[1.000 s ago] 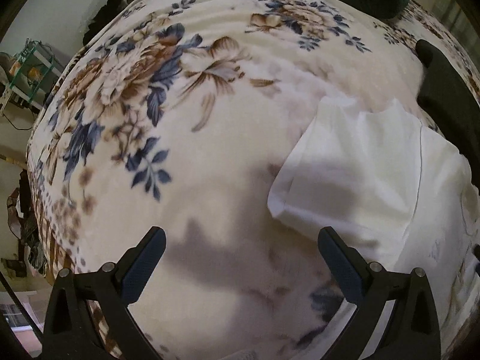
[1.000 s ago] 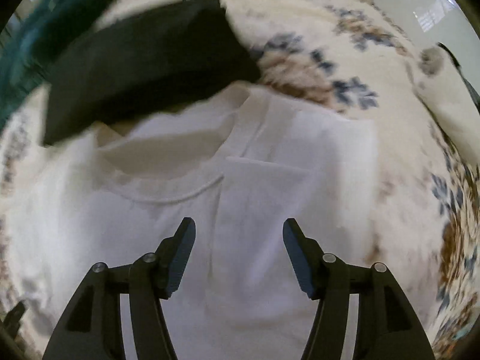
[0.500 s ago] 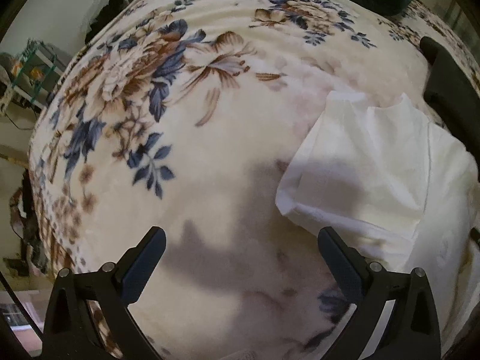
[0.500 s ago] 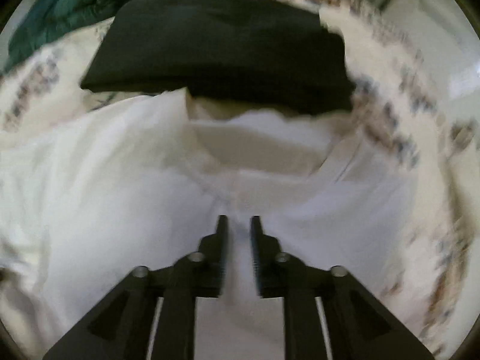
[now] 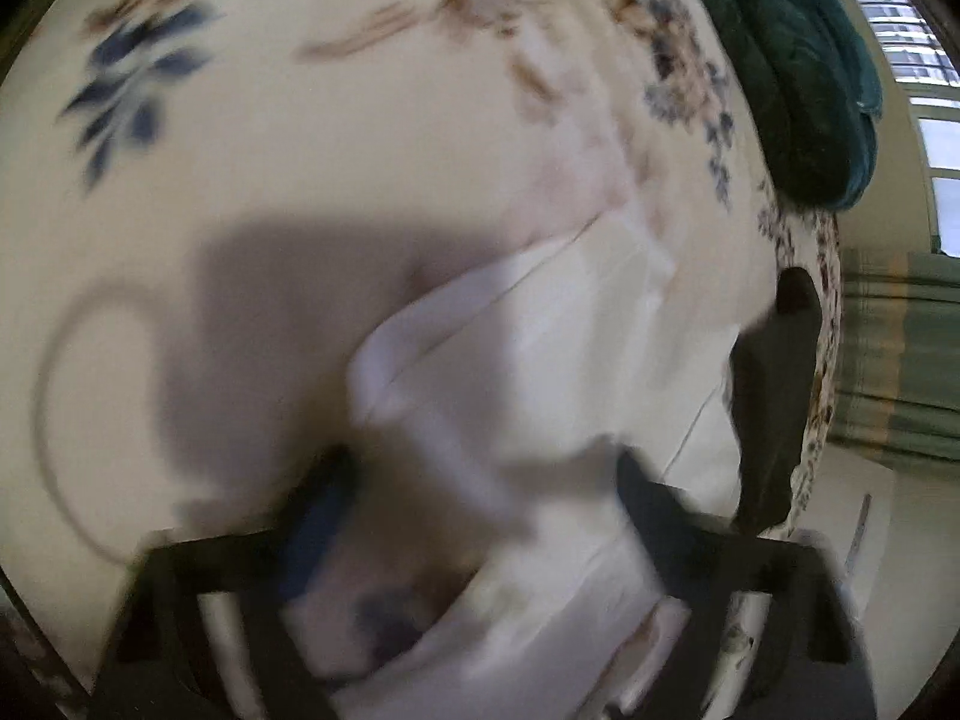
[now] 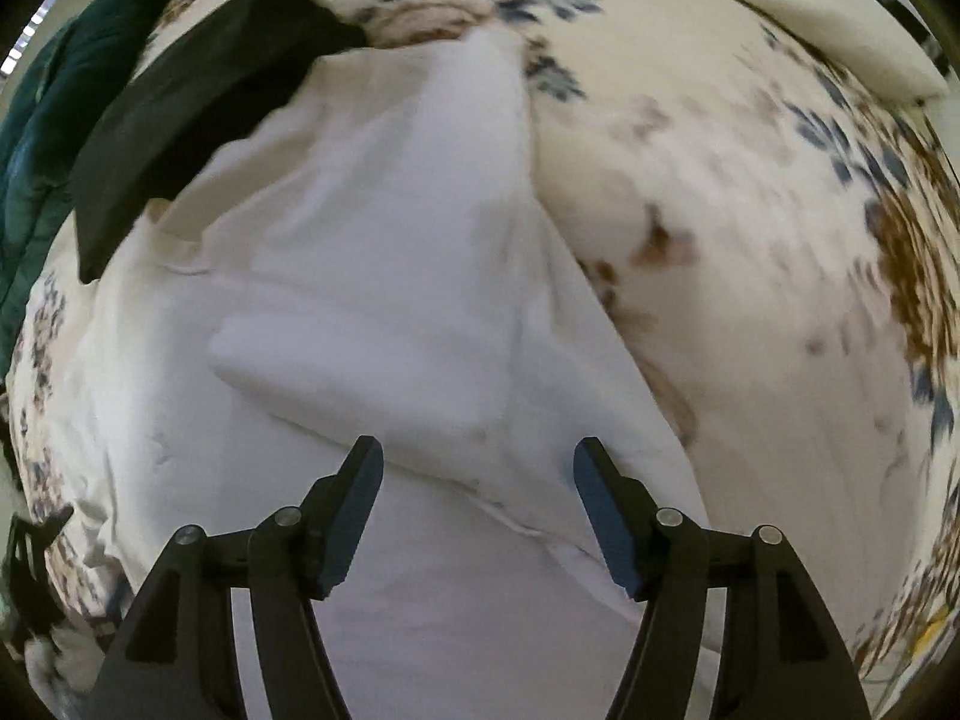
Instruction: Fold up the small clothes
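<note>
Surface: cream bedspread with blue and brown flower print [image 6: 750,192], soft and padded; it fills both wrist views.
Garment: small white cotton T-shirt [image 6: 384,276], lying flat on the bedspread, one sleeve already turned in over the body so a folded edge runs slantwise across it.
Neighbours: black folded cloth [image 6: 198,102] touches the shirt's collar end; dark green quilted blanket [image 6: 54,120] beyond that, at the bed's edge.
Right claw: right gripper [image 6: 477,468], fingers spread wide, nothing between them, poised just above the shirt's lower body.
Left claw: left gripper [image 5: 480,480], heavily motion-blurred; the two fingers appear well apart with white fabric showing between them (whether any cloth is pinched, I cannot tell).
Key relation: shirt lies straight ahead of the right claw, long axis running away from it toward the collar and the black cloth; the shirt's side edge [image 5: 456,324] sits in front of the left claw.
Nearer hand: both are over the shirt; the right one is squarely over its middle.
Judgement: next fold likely needs the hem lifted along that long axis toward the collar.
Risk: thin cotton may slide and undo the sleeve fold.
</note>
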`<state>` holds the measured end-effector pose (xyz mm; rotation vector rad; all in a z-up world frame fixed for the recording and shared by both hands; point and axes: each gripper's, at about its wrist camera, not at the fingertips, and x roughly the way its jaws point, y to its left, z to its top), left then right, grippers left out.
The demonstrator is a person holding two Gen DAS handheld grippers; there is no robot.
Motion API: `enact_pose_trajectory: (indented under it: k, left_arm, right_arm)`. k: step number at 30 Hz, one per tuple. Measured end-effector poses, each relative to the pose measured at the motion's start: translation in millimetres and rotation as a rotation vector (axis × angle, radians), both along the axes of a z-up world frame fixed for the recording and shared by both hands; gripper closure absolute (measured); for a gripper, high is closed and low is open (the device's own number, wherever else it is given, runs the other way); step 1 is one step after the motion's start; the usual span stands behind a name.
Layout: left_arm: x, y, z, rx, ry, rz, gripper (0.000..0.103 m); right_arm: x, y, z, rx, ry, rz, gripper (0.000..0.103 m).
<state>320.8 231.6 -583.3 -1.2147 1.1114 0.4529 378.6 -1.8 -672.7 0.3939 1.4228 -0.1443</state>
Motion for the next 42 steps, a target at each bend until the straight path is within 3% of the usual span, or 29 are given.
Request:
enact_pose_trajectory:
  k: [1,2,5,6,8,9,12,15,18,20,21,24,27,29,32,35,39,42]
  left_arm:
    - [9.0,-0.2,2.4,0.03,-0.001,-0.016,0.09]
    - [14.2,-3.6,4.4,0.04,-0.016,-0.025,0.1]
    - [37.6,-14.9,31.7,0.187,-0.072,-0.13,0.1]
    - [48.3,-31.2,49.7,0.295,-0.094,-0.223,0.1]
    - [60.7,-60.0,70.7,0.433,-0.141,-0.371,0.1]
    - [66.1,-91.0,82.6,0.525,-0.169,-0.495,0.1]
    - [66.5,-162.1,84.4,0.585,-0.209,-0.769,0.096]
    - [49.9,-207.3,74.1,0.559,-0.223,-0.955,0.09]
    - [31.8,-208.9,70.7,0.587,-0.168,-0.983,0.07]
    - [31.4,-193.0,68.2,0.595,-0.127,-0.955,0.023]
    - [36.9,-183.5,67.1,0.592,-0.121,-0.923,0.019]
    - [43.2,-153.0,61.5,0.599,-0.085,-0.835,0.019]
    - [54.0,-144.0,53.6,0.664,-0.045,-0.827,0.019]
    - [59.4,-144.4,44.8,0.664,-0.026,-0.86,0.019]
    - [62.7,-142.4,53.2,0.598,-0.053,-0.835,0.019]
    - [47.6,-135.6,64.8,0.626,-0.036,-0.809,0.019]
    - [46.0,-134.7,40.2,0.662,0.08,-0.825,0.019]
    - [49.2,-147.7,12.3,0.657,0.151,-0.931,0.019]
  right_arm:
    - [-2.8,-2.9,-1.9,0.0,0.001,-0.008,0.035]
    - [-5.5,-5.5,-3.1,0.0,0.0,-0.017,0.035]
    - [-11.9,-12.3,-3.5,-0.007,-0.01,-0.039,0.035]
    - [-14.0,-15.6,-2.9,-0.006,-0.015,-0.048,0.035]
    - [-15.8,-23.9,0.2,-0.004,-0.02,-0.062,0.035]
    - [-16.6,-31.0,1.9,-0.002,-0.021,-0.069,0.035]
    - [-21.7,-46.4,4.0,-0.006,-0.018,-0.072,0.035]
    - [-25.4,-58.5,9.9,-0.011,-0.014,-0.066,0.035]
    - [-21.1,-61.0,24.1,0.018,-0.03,-0.035,0.035]
    - [-15.4,-57.3,32.3,0.067,-0.052,0.001,0.035]
    - [-10.1,-52.1,35.4,0.11,-0.06,0.029,0.035]
    - [9.2,-26.8,39.1,0.222,-0.065,0.08,0.035]
    - [37.1,19.3,39.3,0.305,-0.044,0.13,0.035]
    - [46.5,39.8,35.4,0.322,-0.037,0.178,0.035]
    - [55.3,76.1,26.6,0.267,-0.008,0.298,0.035]
    - [41.5,98.8,10.6,0.187,0.069,0.444,0.035]
    - [15.4,106.8,-12.6,0.055,0.137,0.579,0.035]
    - [-8.7,88.2,-4.4,0.035,0.154,0.577,0.035]
